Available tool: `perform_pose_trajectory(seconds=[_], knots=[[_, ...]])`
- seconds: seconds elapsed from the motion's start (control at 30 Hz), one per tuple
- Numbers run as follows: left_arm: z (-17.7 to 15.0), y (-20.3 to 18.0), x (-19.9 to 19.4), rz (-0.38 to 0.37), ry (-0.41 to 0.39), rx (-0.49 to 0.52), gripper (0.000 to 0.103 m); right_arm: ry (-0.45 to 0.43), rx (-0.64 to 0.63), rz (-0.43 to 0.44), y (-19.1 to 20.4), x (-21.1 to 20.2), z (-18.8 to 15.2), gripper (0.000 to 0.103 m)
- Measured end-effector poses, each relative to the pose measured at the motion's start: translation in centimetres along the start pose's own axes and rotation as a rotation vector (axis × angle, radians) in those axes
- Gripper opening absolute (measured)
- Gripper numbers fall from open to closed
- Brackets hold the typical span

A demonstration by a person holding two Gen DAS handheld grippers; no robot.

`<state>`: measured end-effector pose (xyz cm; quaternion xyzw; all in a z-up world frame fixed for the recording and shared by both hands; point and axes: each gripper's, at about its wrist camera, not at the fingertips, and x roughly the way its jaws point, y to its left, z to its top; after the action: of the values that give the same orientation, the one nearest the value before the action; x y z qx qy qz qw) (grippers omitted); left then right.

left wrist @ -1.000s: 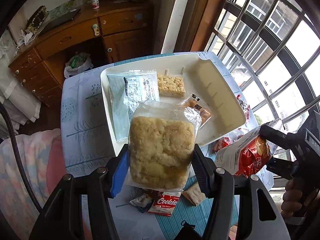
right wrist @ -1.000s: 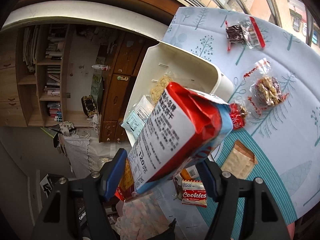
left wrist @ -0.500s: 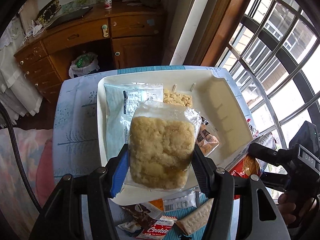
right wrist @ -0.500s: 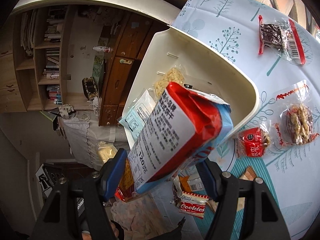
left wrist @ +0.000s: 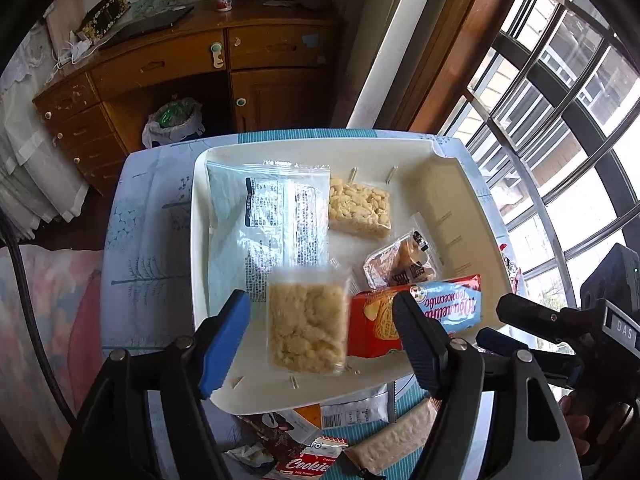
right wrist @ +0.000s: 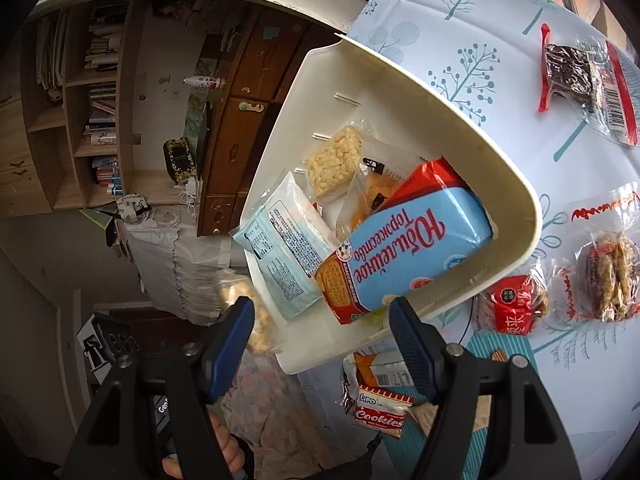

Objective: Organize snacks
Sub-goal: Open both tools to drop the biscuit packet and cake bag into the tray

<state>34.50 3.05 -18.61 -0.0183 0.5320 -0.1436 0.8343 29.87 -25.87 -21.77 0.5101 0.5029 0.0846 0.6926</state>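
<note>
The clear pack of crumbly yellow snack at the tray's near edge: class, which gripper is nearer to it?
Left. The crumbly snack pack sits between the left gripper's open jaws, which have just opened. The right gripper is off to its side, over the red-and-blue biscuit pack.

"Cookies" and "Lipo" on small white-red packet; "Юбилейное" on blue-red biscuit pack.

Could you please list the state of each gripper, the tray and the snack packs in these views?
Left gripper: open, jaws just opened, crumbly pack released.
Right gripper: open, clear of the biscuit pack.
Crumbly pack: blurred, sealed, in the tray.
Biscuit pack: sealed, in the tray against its wall.
Tray: on the table, partly filled.
Cookies pack: sealed, on the table outside the tray.
</note>
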Motion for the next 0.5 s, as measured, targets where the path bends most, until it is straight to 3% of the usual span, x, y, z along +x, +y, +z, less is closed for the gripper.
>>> perform_pose_trajectory(seconds=[0.5], knots=[[-3.1, 1.9, -6.8, -0.055, -0.033, 0.042, 0.078, -0.068, -0.015, -0.034, 2.0, -2.4, -4.8, 0.071]])
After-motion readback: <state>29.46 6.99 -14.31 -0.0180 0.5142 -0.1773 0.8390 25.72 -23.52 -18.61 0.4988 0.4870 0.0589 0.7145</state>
